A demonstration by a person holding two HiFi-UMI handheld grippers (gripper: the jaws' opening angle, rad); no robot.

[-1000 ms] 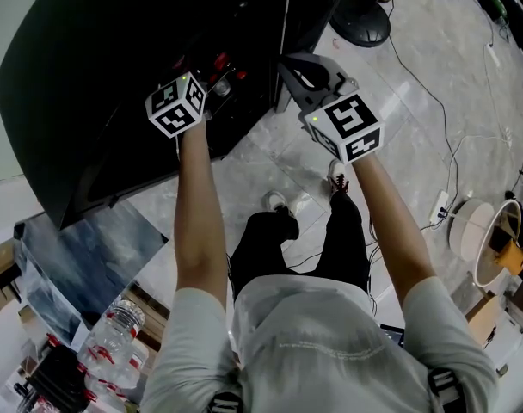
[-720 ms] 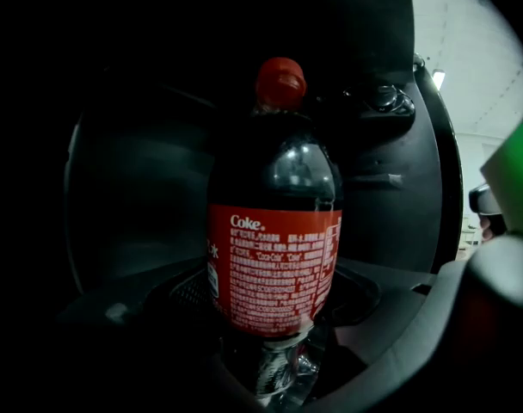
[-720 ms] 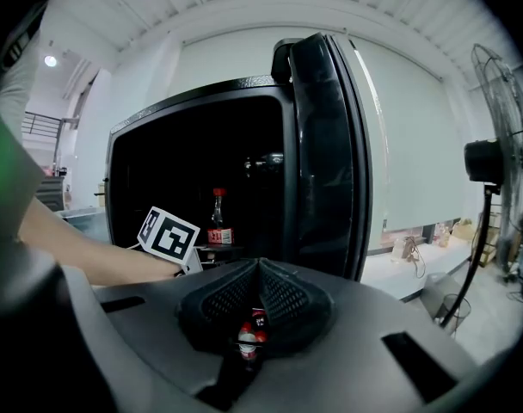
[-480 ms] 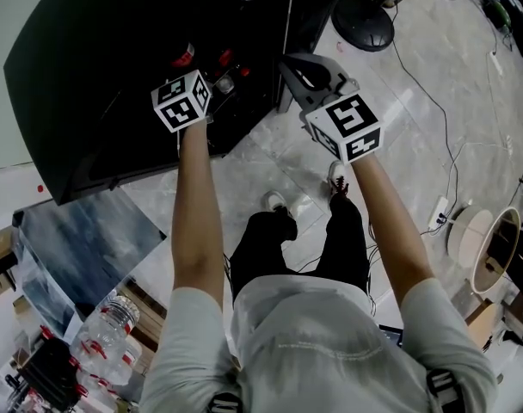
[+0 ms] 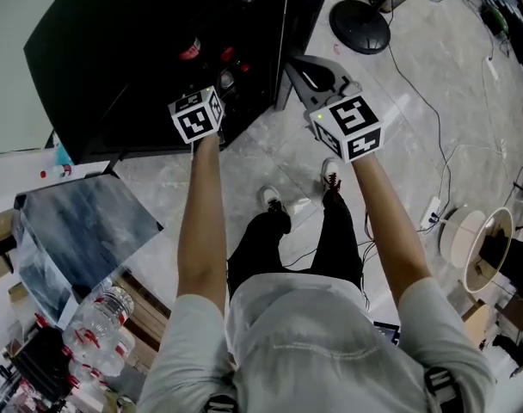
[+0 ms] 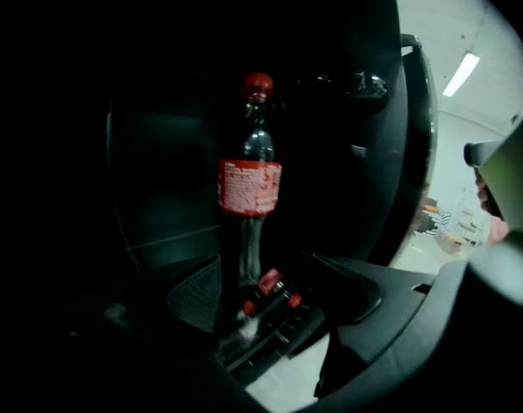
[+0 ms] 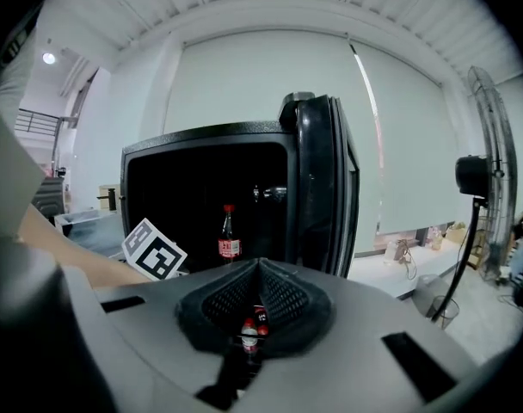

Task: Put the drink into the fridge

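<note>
Inside the black fridge [image 7: 208,143], door [image 7: 326,188] swung open to the right: one cola bottle [image 6: 249,188], red cap and red label, standing upright in the dark compartment. Nothing holds it.

Left gripper [image 6: 279,286]: at the fridge mouth and pointed at the bottle. Fingers spread apart with nothing clamped. The bottle stands beyond the tips, roughly in line with the gap.

Right gripper [image 7: 260,269]: held outside, in front of the open fridge, well apart from the bottle. Fingers pressed together on nothing.

Task status, as judged: the drink appears placed and released, and the door is not yet closed.

Hazards:
- Bottle is tall and narrow. A finger brushing its lower body as the left gripper comes away would likely tip it.
- Dark interior gives a poor view of its footing, and whether it sits flat cannot be told.
- Swinging the door hard could jolt the bottle over.
</note>
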